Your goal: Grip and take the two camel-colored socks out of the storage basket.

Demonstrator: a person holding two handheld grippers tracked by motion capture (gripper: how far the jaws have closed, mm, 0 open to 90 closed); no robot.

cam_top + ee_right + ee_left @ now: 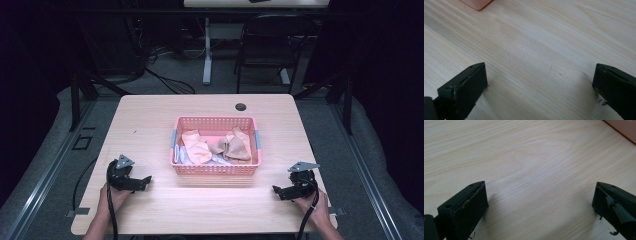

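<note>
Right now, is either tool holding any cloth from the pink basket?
No, the left tool and right tool rest open on the table, apart from the basket.

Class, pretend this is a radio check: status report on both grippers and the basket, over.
Left gripper open, on table, nothing held. Right gripper open, same. Pink basket centred between them, cloth pieces inside. Nothing in the way.

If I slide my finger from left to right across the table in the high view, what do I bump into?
Left claw → pink basket holding peach cloths → right claw.
</note>
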